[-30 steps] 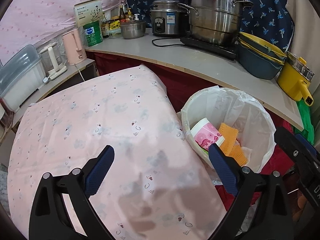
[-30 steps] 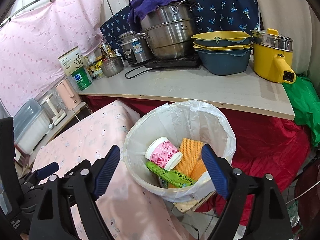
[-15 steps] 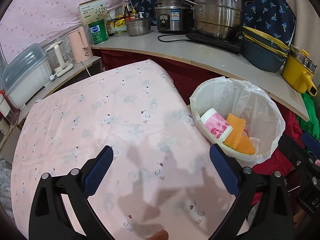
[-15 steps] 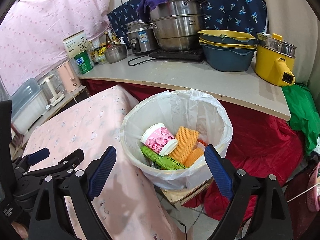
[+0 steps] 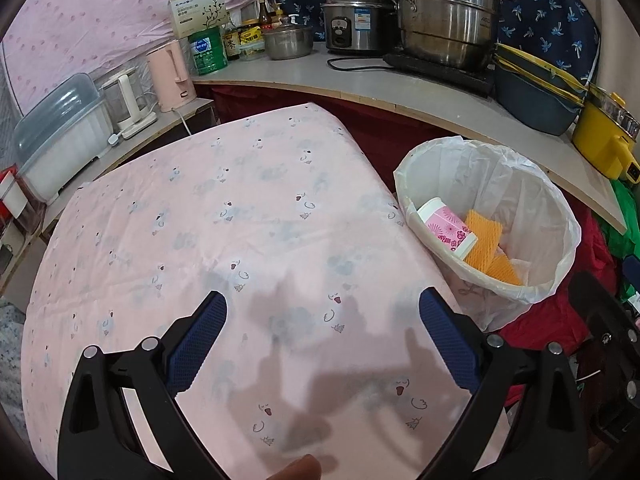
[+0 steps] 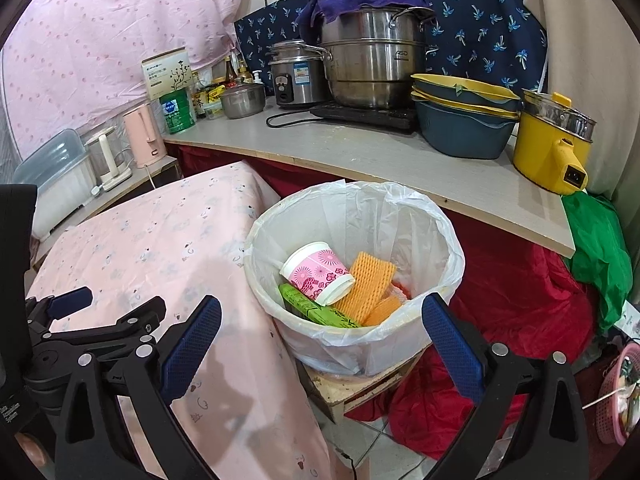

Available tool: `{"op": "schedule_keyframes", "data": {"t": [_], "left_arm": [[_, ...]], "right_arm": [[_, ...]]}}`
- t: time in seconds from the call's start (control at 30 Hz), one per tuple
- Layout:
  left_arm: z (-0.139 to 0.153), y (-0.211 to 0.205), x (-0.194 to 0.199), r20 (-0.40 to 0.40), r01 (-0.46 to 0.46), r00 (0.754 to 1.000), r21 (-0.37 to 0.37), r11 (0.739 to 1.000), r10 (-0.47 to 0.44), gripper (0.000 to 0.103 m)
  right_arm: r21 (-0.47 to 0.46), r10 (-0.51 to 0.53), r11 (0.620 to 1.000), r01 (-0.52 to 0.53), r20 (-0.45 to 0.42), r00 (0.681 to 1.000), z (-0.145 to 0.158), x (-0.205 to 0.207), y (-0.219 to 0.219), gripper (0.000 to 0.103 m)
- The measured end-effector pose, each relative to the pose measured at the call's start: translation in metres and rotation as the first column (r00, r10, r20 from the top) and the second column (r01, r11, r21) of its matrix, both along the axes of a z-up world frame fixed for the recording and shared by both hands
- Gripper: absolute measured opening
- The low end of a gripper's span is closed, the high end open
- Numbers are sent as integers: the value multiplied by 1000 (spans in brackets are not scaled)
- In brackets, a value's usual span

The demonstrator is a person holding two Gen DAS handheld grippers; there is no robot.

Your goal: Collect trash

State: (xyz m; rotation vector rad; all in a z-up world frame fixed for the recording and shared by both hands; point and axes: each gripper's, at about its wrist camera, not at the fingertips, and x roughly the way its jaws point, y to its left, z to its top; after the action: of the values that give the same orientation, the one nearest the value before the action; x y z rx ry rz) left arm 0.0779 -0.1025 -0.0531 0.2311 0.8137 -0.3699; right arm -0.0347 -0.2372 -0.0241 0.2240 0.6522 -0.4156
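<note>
A white bin lined with a plastic bag [image 6: 440,224] [image 5: 560,216] stands on a wooden stand to the right of the pink-clothed table [image 5: 240,220] [image 6: 152,248]. In it lie a pink flowered paper cup [image 6: 316,272] [image 5: 448,226], orange foam netting [image 6: 368,284] [image 5: 486,240] and a green wrapper [image 6: 320,312]. My left gripper [image 5: 322,336] is open and empty above the table's near part. My right gripper [image 6: 320,338] is open and empty, held in front of the bin. The left gripper also shows at the left of the right wrist view [image 6: 108,308].
A grey counter [image 6: 360,152] behind carries steel pots [image 6: 368,56], a rice cooker [image 6: 296,76], stacked blue and yellow basins [image 6: 460,116], a yellow electric pot [image 6: 552,140], a pink kettle [image 6: 142,134] and jars. Red cloth [image 6: 512,300] and green cloth [image 6: 596,248] lie right of the bin.
Both grippers have drawn back and up from the bin, so more of the table and the bin's stand shows. Both stay open and empty.
</note>
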Motion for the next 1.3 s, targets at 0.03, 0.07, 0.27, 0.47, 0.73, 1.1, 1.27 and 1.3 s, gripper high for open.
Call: {"op": "schedule_keyframes", "data": {"t": [0.03,0.07,0.27,0.47,0.73,1.1,1.27,1.3], "left_arm": [[-1,0,-1,1,-1,1000,1,1000,1,93],[-1,0,-2,2,-1,1000,2,1000,1,93],[-5,2,-4,2,-8,1000,9,1000,8,93],[-7,3,-9,12,0,1000,12,1000,0,93],[-4,1,-12,29,6,1000,10,1000,-6,93],[-1,0,-16,43,-11,999,-2,1000,11,93],[0,-3,-19,52,5,999,3,1000,-5,93],[0,-4,-20,54,9,999,4,1000,-9,93]], "right_arm": [[-3,-2,1000,2,-1,1000,-1,-1,1,97],[-5,-5,1000,5,-2,1000,-2,-2,1,97],[-4,-16,1000,16,-12,1000,-7,-7,1,97],[-9,-16,1000,16,-19,1000,-10,-9,1,97],[-8,-16,1000,16,-19,1000,-11,-9,1,97],[-7,-18,1000,18,-20,1000,-11,-12,1,97],[-2,-24,1000,24,-23,999,-13,-13,0,97],[-1,-26,1000,26,-24,999,-13,-14,1,97]]}}
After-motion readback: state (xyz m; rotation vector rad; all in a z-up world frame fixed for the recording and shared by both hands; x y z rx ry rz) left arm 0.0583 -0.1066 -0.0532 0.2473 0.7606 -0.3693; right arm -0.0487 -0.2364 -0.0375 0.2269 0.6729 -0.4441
